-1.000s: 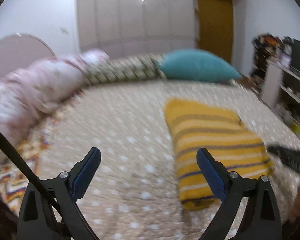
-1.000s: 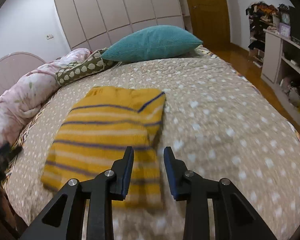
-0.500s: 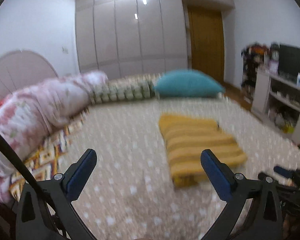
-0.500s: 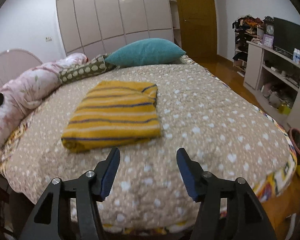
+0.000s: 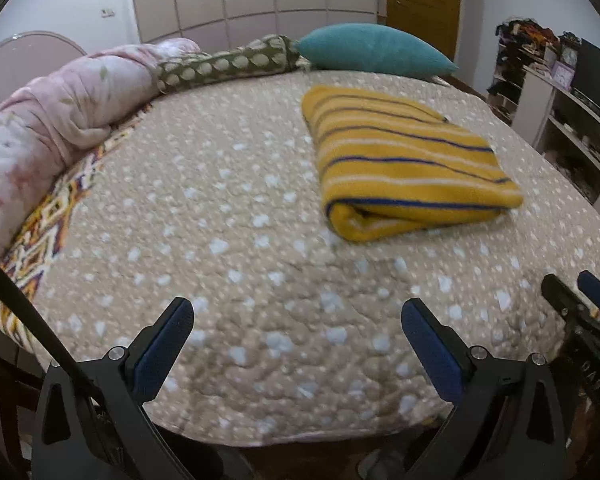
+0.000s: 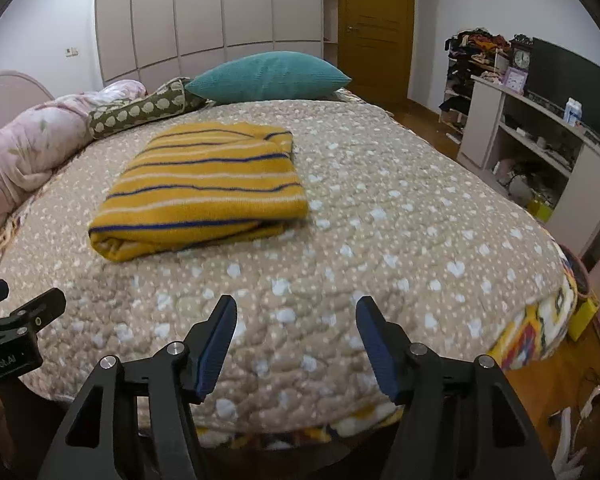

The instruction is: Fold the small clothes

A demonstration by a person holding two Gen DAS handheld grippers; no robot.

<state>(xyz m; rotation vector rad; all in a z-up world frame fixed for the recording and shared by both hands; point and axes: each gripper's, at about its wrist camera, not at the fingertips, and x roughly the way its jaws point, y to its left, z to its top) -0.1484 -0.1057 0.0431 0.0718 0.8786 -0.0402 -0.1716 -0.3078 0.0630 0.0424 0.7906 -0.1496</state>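
A folded yellow striped garment point(image 6: 204, 192) lies on the bed point(image 6: 380, 208) toward its left edge. The right gripper point(image 6: 296, 334) hangs over the near edge, jaws just opened, nothing between them.

The left gripper point(image 5: 296, 322) hangs over the near edge of the bed point(image 5: 260, 264), tilted down toward it, its blue-padded jaws spread wide with nothing between them. The right gripper point(image 6: 296, 322) is also over that near edge, angled down, jaws apart and empty; they have just been opening. Each gripper shows at the edge of the other's view, side by side, apart, neither touching the bed.
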